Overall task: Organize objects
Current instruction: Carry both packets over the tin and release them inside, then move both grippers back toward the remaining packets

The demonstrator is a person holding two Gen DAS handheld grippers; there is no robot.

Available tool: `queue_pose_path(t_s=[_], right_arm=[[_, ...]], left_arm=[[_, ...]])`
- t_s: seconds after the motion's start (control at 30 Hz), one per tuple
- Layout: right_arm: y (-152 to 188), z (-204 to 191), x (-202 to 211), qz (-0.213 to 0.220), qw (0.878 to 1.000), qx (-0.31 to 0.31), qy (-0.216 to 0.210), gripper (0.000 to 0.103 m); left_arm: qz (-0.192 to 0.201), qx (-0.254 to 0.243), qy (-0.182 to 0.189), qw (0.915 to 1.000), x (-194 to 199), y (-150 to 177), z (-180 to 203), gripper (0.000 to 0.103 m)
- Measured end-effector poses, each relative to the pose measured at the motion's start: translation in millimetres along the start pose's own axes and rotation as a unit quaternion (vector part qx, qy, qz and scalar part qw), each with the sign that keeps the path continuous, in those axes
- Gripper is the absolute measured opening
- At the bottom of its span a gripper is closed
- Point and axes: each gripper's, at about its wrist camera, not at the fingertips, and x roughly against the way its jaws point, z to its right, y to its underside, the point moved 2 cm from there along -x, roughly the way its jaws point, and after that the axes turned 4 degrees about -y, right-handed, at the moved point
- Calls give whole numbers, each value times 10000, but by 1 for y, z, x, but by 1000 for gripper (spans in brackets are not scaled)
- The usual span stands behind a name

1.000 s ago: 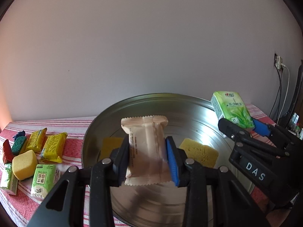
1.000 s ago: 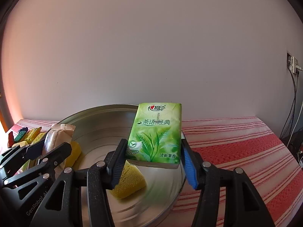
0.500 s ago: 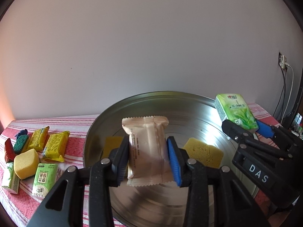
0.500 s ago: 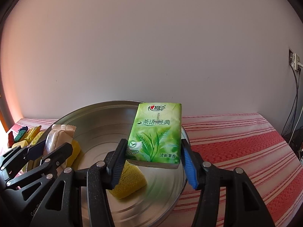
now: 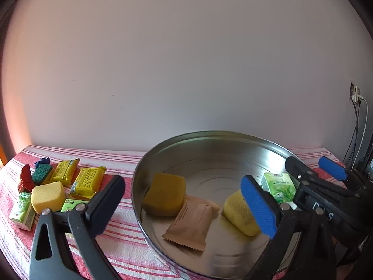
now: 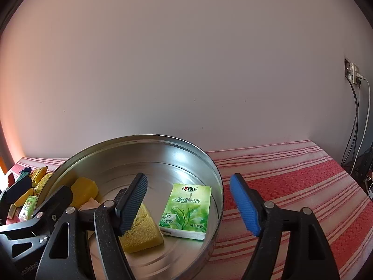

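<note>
A round metal tray (image 5: pixel 209 140) (image 6: pixel 149 140) stands on the striped cloth. In it lie a beige snack packet (image 5: pixel 192 224), two yellow sponges (image 5: pixel 164 193) (image 5: pixel 240 212) and a green tissue pack (image 6: pixel 186 210) (image 5: pixel 278 186). My left gripper (image 5: pixel 186 205) is open and empty above the tray's front, over the beige packet. My right gripper (image 6: pixel 190 203) is open and empty above the tissue pack; it also shows at the right of the left wrist view (image 5: pixel 317 175). One yellow sponge (image 6: pixel 139 231) lies left of the tissue pack.
Left of the tray on the red-striped cloth (image 5: pixel 126 240) lie yellow packets (image 5: pixel 88 182), a yellow sponge (image 5: pixel 47 196), green packs (image 5: pixel 22 207), a green scourer (image 5: pixel 42 172) and a red item (image 5: pixel 24 180). A wall socket with cables (image 6: pixel 352 72) is at the right.
Both grippers have opened. The beige packet and the green tissue pack have dropped from the jaws and now lie in the tray. Both grippers have drawn back and up.
</note>
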Motion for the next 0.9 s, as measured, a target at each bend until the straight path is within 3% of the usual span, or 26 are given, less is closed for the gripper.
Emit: queue_pose_path(t_s=[0.1, 0.3, 0.43, 0.9], right_arm=[[0, -2, 5, 111, 9999, 29, 88, 85], [0, 2, 7, 286, 9993, -50, 233, 91], [0, 1, 12, 428, 9985, -154, 301, 92], [4, -15, 34, 745, 9956, -181, 542, 92]], left_arm=[[-1, 14, -19, 10000, -2, -7, -6, 102], [106, 44, -333, 9994, -18, -9, -28, 102], [253, -55, -650, 9976, -14, -10, -39, 102], [328, 85, -852, 9958, 3, -1, -74, 102]])
